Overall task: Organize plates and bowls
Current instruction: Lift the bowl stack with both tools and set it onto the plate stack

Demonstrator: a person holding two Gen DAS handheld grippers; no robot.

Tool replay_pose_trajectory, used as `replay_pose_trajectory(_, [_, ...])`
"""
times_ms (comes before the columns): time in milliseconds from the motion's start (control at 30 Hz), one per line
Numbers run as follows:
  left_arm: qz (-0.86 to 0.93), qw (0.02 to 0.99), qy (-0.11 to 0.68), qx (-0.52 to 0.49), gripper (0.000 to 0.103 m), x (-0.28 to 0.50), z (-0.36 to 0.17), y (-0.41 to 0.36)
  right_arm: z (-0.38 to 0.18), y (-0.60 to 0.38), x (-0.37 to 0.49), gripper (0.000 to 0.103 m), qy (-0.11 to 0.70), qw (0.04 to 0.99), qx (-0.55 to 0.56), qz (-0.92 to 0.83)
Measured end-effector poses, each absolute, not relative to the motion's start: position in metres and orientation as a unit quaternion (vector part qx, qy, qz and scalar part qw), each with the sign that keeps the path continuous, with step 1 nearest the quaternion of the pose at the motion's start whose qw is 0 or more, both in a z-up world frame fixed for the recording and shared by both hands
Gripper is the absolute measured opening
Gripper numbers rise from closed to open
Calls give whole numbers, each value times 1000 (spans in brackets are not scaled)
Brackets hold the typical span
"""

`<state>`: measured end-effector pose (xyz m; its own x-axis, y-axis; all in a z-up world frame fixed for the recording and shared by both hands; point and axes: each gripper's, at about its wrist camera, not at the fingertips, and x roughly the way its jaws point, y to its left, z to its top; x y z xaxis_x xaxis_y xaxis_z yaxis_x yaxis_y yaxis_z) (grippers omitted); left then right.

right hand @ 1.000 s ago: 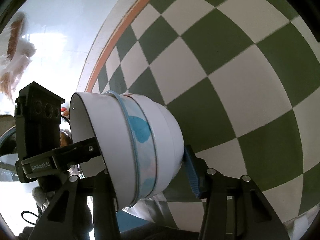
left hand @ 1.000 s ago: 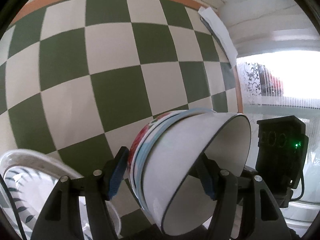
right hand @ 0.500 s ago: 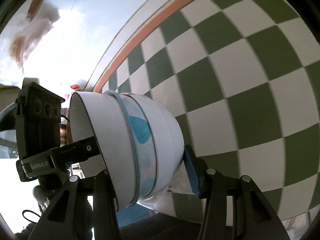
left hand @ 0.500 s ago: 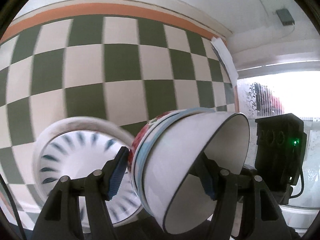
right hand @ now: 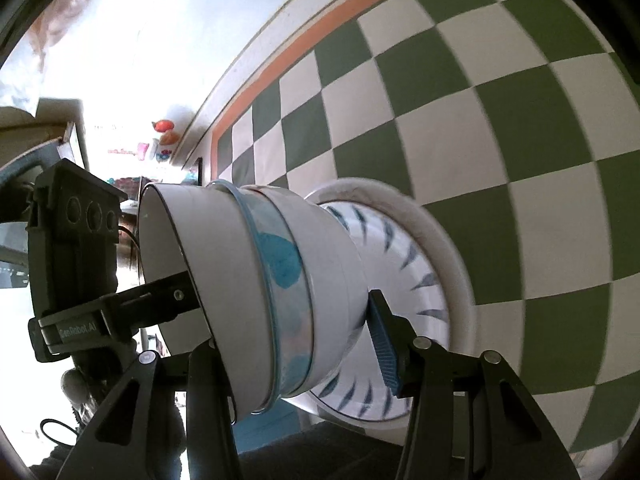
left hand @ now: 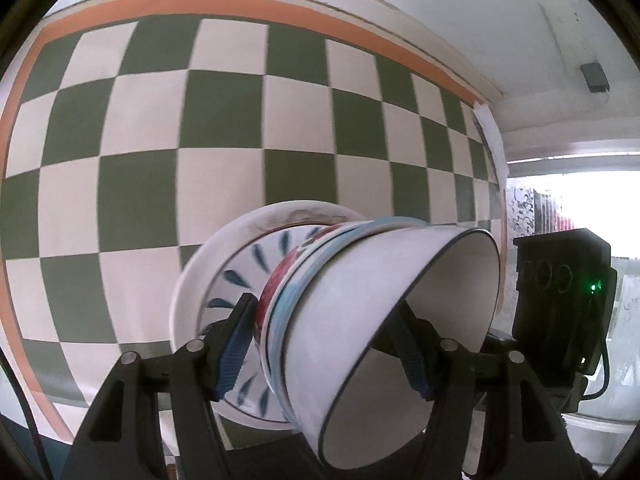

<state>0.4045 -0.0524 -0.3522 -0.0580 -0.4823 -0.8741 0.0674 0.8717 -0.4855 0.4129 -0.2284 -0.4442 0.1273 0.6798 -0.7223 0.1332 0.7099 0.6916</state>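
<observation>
Checkered cloth point(left hand: 224, 184) below, bowl stack point(left hand: 360, 312) seemingly tipped sideways, mouth rightward.

Nested bowls point(left hand: 384, 304) hang before a plate point(left hand: 208, 276) on the cloth point(left hand: 224, 120).

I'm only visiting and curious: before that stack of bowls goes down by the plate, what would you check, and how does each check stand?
1. Left hand-held gripper clamped on the stack of bowls: ok, one finger inside the stack, one outside.
2. Right hand-held gripper clamped on the same stack: ok.
3. Bowls nested snugly: ok, rims sit close together.
4. Stack level: not ok, it is carried tipped on its side.
5. Blue-patterned plate free to receive bowls: cannot tell, the stack hides much of it.
6. Checkered tablecloth bare around the plate: ok where visible.
</observation>
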Motion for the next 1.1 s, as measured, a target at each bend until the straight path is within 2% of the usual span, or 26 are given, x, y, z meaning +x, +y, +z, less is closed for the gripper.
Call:
replay_pose_trajectory(567, [-204, 648, 719, -148, 62, 402, -385, -52, -469, -218, 407, 50, 649, 671, 308, 184])
replay_pose_trajectory(1100, [-203, 660, 713, -118, 62, 398, -383, -60, -472, -224, 402, 50, 648, 668, 314, 186])
